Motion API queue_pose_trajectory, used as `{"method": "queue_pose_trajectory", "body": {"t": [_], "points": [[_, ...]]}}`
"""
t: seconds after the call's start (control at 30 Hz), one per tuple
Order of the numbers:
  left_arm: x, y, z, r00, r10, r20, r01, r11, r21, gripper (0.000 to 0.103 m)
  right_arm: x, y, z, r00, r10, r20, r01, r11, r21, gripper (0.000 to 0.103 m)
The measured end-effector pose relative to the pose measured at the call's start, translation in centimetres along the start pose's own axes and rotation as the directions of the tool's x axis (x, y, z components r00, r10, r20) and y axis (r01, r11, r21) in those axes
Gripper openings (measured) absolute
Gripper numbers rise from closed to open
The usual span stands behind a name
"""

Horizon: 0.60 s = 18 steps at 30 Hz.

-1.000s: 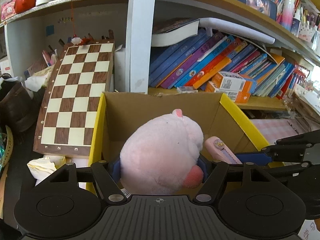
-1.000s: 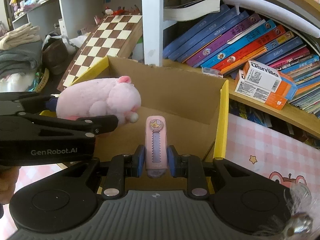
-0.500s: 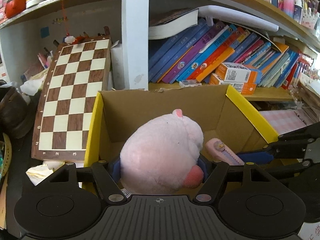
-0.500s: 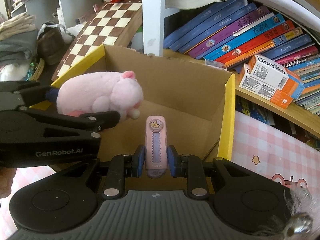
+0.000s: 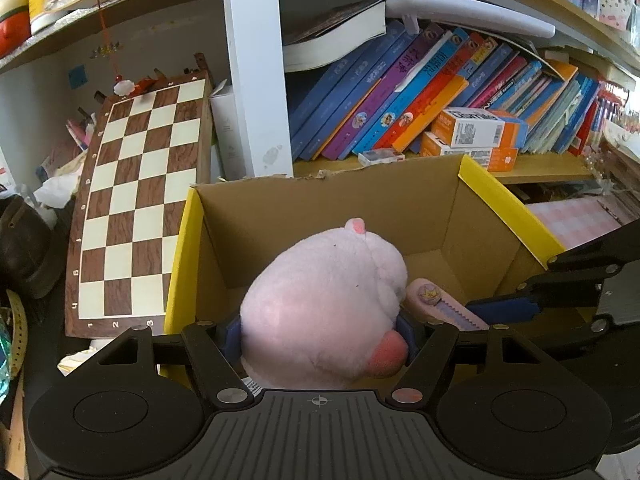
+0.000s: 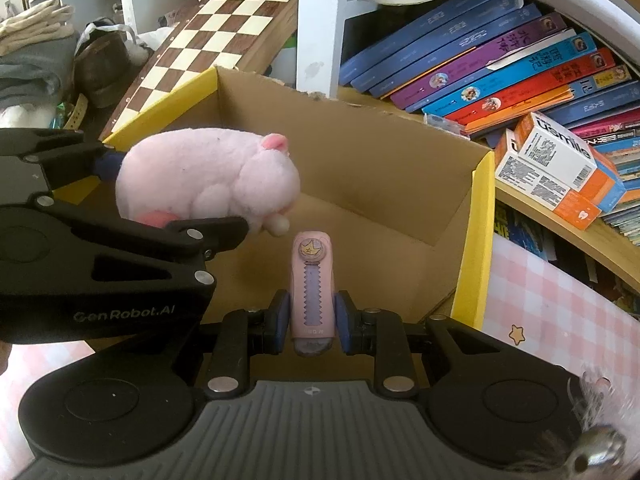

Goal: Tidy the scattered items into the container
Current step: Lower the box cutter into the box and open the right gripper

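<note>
My left gripper [image 5: 320,330] is shut on a pink plush pig [image 5: 324,312] and holds it over the near left part of an open cardboard box [image 5: 320,208] with yellow rims. The pig also shows in the right wrist view [image 6: 208,176], above the box [image 6: 360,168]. My right gripper [image 6: 311,322] is shut on a pink utility knife [image 6: 310,288] with a crown sticker, held over the box's near edge. The knife tip shows in the left wrist view [image 5: 436,300], just right of the pig. The box floor looks bare.
A chessboard [image 5: 136,200] leans against the shelf left of the box. Slanted books [image 5: 420,92] and orange-white cartons [image 6: 560,168] fill the shelf behind it. A pink checked tablecloth [image 6: 560,320] lies to the right. A brown shoe [image 6: 100,68] and clothes sit at the left.
Both grippers have moved forward and lower over the box with their items still held. The box fills more of both views.
</note>
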State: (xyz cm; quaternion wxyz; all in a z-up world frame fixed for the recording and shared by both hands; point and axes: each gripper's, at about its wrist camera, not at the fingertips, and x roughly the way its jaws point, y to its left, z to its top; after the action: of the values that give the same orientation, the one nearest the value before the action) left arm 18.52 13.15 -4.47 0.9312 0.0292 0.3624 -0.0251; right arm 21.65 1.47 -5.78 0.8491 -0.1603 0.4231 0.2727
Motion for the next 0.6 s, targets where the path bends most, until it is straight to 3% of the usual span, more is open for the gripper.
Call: {"method": "queue_pose_trajectory", "body": {"t": [0.6], "points": [[-0.01, -0.06, 0.07, 1.000, 0.002, -0.002, -0.002, 1.000, -0.002, 0.072, 0.31, 0.07, 0.12, 1.000, 0.002, -0.016, -0.002, 1.000, -0.011, 0.023]]}}
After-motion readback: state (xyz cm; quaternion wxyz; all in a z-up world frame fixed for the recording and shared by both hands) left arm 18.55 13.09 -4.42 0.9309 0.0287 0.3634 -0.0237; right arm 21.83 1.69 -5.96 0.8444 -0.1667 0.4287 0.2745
